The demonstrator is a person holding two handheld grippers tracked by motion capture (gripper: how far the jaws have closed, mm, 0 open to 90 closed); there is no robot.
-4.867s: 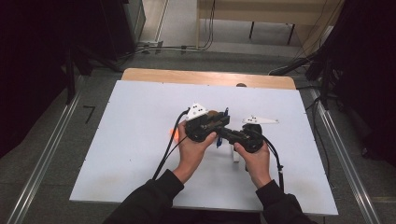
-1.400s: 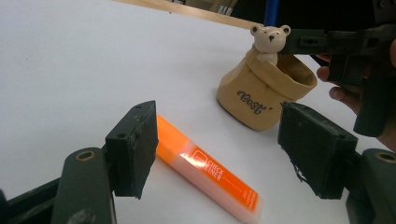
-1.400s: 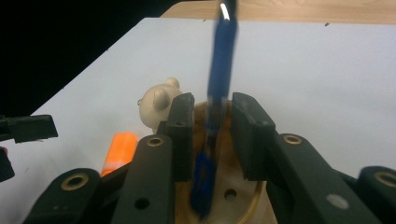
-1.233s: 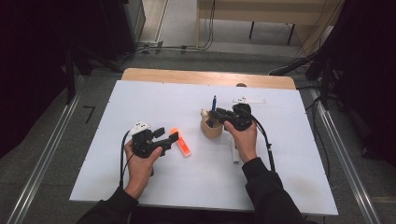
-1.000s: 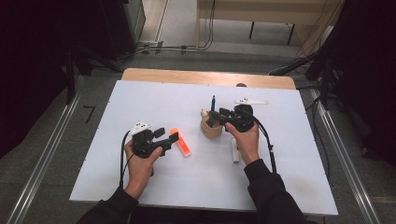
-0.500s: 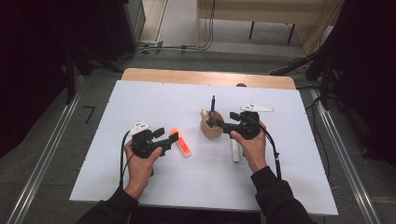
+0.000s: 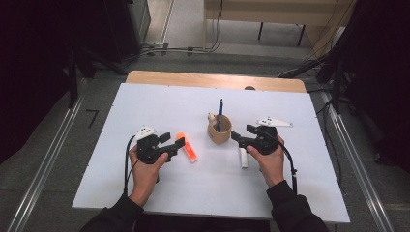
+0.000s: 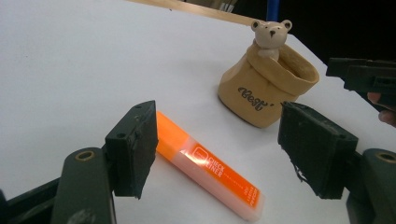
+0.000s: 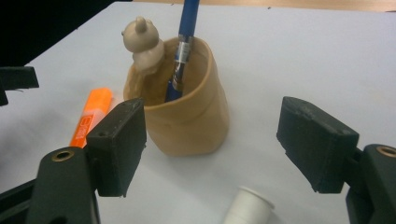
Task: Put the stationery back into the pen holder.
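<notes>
Lab: floor cables [image 7: 193, 48], white table [image 7: 159, 106]

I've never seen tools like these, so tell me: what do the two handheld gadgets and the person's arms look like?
Each hand holds a black two-jaw gripper: the left gripper and right gripper have blocky black pads, a pale three-cornered plate on top and a trailing black cable. The sleeves are dark.

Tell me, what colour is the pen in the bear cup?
Blue, with a silver band; the pen shows best in the right gripper view.

A blue pen [image 7: 220, 113] is stood in the tan bear-topped cup [image 7: 219, 131] (mid-table). An orange flat marker [image 7: 186, 147] is laid left of it, a white tube [image 7: 243, 157] right.
</notes>
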